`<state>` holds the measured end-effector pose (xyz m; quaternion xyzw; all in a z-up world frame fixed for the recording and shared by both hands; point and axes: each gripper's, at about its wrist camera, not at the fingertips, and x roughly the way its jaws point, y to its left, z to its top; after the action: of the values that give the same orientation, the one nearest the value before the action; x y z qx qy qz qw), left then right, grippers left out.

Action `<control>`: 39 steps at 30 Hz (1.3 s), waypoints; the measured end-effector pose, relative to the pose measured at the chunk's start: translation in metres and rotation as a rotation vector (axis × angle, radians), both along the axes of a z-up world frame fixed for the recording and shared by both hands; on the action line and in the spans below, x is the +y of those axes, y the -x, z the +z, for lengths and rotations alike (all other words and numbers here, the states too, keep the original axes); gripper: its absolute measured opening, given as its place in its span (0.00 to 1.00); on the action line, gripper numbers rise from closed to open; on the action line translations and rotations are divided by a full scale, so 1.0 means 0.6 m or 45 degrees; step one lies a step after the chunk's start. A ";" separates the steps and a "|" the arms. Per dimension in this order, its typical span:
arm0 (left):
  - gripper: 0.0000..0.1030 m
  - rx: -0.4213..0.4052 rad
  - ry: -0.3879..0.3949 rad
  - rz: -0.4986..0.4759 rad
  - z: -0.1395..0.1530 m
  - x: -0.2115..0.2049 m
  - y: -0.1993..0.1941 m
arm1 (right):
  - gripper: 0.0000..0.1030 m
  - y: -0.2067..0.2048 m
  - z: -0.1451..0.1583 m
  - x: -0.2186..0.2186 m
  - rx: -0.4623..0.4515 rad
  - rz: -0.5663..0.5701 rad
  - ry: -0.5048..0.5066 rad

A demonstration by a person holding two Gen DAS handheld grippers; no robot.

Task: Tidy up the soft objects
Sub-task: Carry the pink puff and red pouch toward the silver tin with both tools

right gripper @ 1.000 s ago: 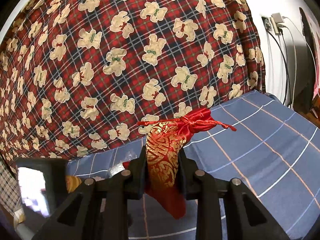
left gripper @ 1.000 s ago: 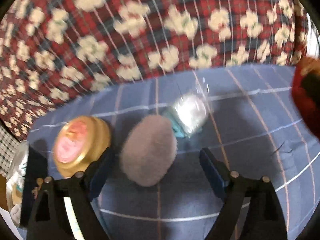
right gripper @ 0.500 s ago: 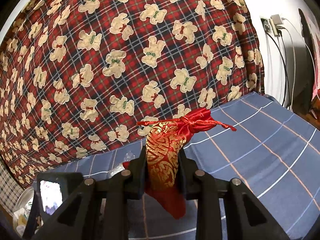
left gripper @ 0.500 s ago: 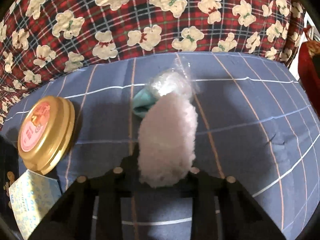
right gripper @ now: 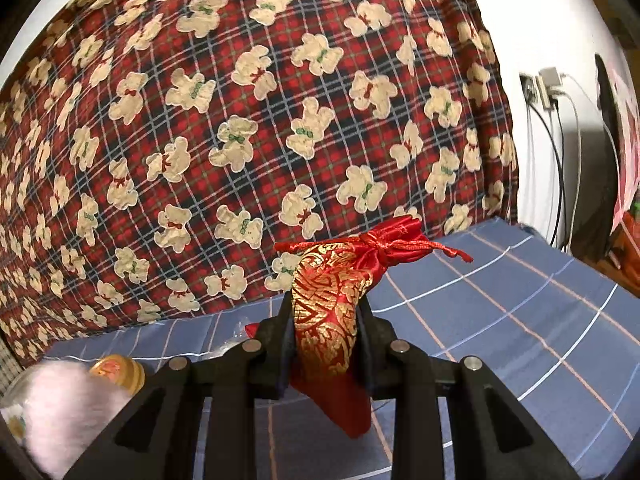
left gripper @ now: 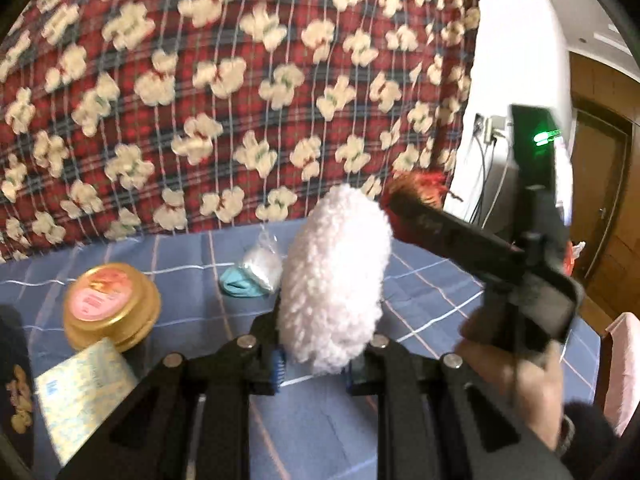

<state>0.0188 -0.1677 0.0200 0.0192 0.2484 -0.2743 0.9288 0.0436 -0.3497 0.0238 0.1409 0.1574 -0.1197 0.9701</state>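
My left gripper (left gripper: 316, 368) is shut on a white fluffy pouch (left gripper: 336, 280) and holds it upright above the blue checked bedsheet (left gripper: 420, 292). My right gripper (right gripper: 324, 344) is shut on a red and gold drawstring bag (right gripper: 332, 304), also held in the air. The right gripper (left gripper: 404, 212) shows at the right of the left wrist view, with a hand on it. The fluffy pouch shows blurred at the lower left of the right wrist view (right gripper: 60, 404). A clear plastic bag with a teal item (left gripper: 256, 272) lies on the sheet behind the pouch.
A round gold tin (left gripper: 108, 304) with a pink lid sits on the sheet at the left, also in the right wrist view (right gripper: 116, 370). A pale patterned packet (left gripper: 84, 392) lies in front of it. A red plaid bear blanket (right gripper: 240, 120) rises behind. Wall cables (right gripper: 560, 184) hang right.
My left gripper closed on the fluffy pouch and lifted it off the sheet. The right gripper kept hold of the red bag and stayed almost still.
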 end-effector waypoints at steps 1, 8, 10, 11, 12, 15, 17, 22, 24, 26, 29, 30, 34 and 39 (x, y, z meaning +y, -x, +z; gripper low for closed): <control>0.18 -0.016 -0.010 0.017 0.002 0.005 0.008 | 0.28 0.002 -0.001 0.005 -0.005 -0.004 0.019; 0.18 -0.110 -0.067 0.097 -0.004 0.049 0.030 | 0.28 0.028 -0.004 0.050 -0.029 -0.038 0.125; 0.18 -0.125 -0.074 0.107 -0.008 0.061 0.039 | 0.28 0.035 -0.006 0.061 -0.026 -0.044 0.136; 0.18 -0.129 -0.073 0.110 -0.009 0.068 0.044 | 0.28 0.040 -0.006 0.066 -0.027 -0.045 0.144; 0.18 -0.134 -0.070 0.115 -0.010 0.076 0.046 | 0.28 0.044 -0.006 0.070 -0.027 -0.045 0.151; 0.18 -0.151 -0.070 0.120 -0.012 0.087 0.052 | 0.28 0.064 -0.009 0.084 -0.023 -0.030 0.157; 0.18 -0.161 -0.061 0.120 -0.012 0.093 0.055 | 0.28 0.081 -0.011 0.092 -0.022 -0.017 0.141; 0.18 -0.183 -0.050 0.112 -0.013 0.106 0.064 | 0.28 0.116 -0.016 0.113 -0.025 -0.008 0.136; 0.18 -0.169 -0.040 0.115 -0.017 0.115 0.064 | 0.28 0.122 -0.021 0.120 -0.008 -0.002 0.127; 0.18 -0.171 -0.040 0.128 -0.019 0.123 0.065 | 0.29 0.127 -0.025 0.131 0.002 0.011 0.135; 0.18 -0.188 -0.039 0.153 -0.017 0.140 0.067 | 0.29 0.132 -0.023 0.151 -0.006 0.022 0.194; 0.18 -0.198 -0.041 0.163 -0.016 0.147 0.069 | 0.28 0.135 -0.023 0.157 -0.012 0.030 0.201; 0.18 -0.213 -0.052 0.207 -0.018 0.176 0.068 | 0.29 0.149 -0.019 0.184 -0.048 0.054 0.242; 0.18 -0.240 -0.064 0.265 -0.018 0.215 0.066 | 0.29 0.160 -0.016 0.225 -0.080 0.095 0.271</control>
<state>-0.0206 -0.0390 0.0094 0.0425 0.1675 -0.1673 0.9706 -0.0523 -0.2147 0.0141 0.0350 0.1186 -0.0951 0.9878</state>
